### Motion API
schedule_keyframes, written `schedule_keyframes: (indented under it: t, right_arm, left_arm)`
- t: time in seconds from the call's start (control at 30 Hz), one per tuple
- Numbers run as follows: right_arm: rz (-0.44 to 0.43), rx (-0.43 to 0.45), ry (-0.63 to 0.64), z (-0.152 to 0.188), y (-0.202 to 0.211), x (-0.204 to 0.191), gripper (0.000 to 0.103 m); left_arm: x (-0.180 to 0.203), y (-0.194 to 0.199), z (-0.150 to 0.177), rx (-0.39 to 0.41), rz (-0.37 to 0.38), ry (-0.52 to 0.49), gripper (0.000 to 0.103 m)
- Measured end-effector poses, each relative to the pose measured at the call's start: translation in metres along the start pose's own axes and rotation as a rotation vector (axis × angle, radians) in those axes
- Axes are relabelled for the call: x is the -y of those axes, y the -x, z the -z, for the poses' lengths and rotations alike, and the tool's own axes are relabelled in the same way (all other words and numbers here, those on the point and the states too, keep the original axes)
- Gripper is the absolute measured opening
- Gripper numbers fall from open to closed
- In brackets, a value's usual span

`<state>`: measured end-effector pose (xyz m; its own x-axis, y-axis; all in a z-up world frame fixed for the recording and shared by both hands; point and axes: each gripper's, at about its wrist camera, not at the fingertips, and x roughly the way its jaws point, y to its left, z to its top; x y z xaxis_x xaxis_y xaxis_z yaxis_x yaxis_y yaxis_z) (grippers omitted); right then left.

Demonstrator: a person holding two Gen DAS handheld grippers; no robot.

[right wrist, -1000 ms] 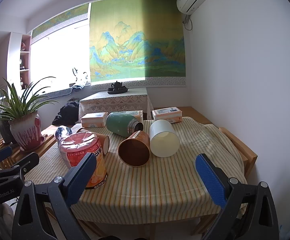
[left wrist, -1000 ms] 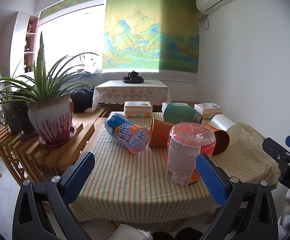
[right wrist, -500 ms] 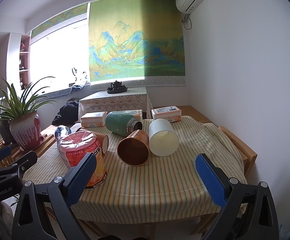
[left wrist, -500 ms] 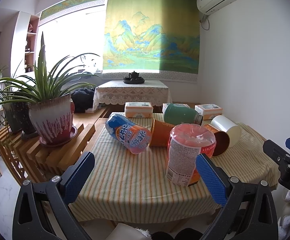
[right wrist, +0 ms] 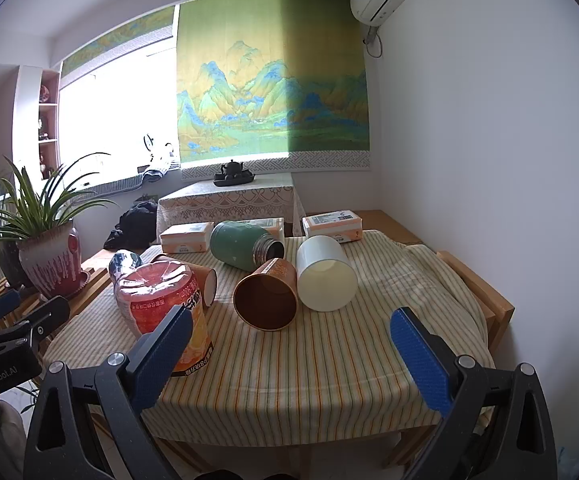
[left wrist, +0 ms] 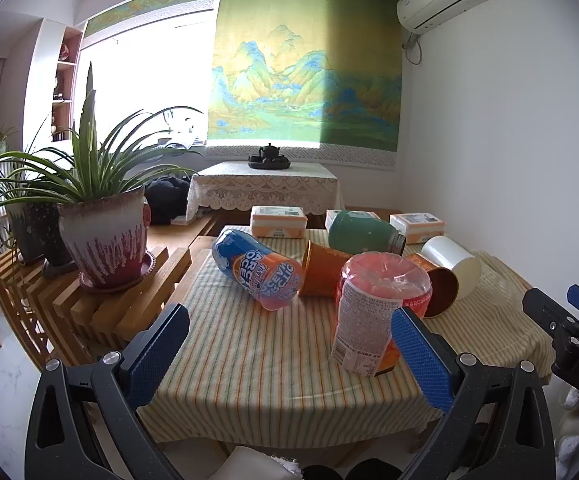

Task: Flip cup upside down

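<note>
Several cups lie on their sides on the striped tablecloth (right wrist: pixel 329 360). A brown paper cup (right wrist: pixel 266 295) points its mouth toward me, and also shows in the left wrist view (left wrist: pixel 439 285). A white cup (right wrist: pixel 323 274) lies right of it. A green flask (right wrist: pixel 245 245) lies behind. An orange cup (left wrist: pixel 321 268) lies at the middle. A red-topped plastic cup (right wrist: pixel 165 300) stands upside down, tilted. My left gripper (left wrist: pixel 289 354) is open and empty before the table. My right gripper (right wrist: pixel 289 354) is open and empty before the table.
A blue and orange bottle (left wrist: pixel 259 272) lies on its side at the left. Three tissue packs (left wrist: pixel 278 221) line the table's far edge. A potted plant (left wrist: pixel 103 236) stands on a wooden rack to the left. A white wall runs along the right.
Both grippers have drifted very slightly; the view is almost the same. Nothing on the table has moved.
</note>
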<state>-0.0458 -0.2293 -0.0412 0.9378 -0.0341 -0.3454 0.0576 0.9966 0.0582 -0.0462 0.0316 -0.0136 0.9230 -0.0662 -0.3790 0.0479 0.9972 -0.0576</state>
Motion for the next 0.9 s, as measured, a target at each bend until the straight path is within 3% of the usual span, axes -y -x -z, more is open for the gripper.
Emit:
schedule_keyframes:
  t: [0.9]
  right_arm:
    - [-0.001, -0.005, -0.002, 0.0010, -0.0007, -0.0008, 0.098]
  left_arm:
    - [0.0022, 0.0005, -0.0019, 0.002, 0.006, 0.000, 0.102]
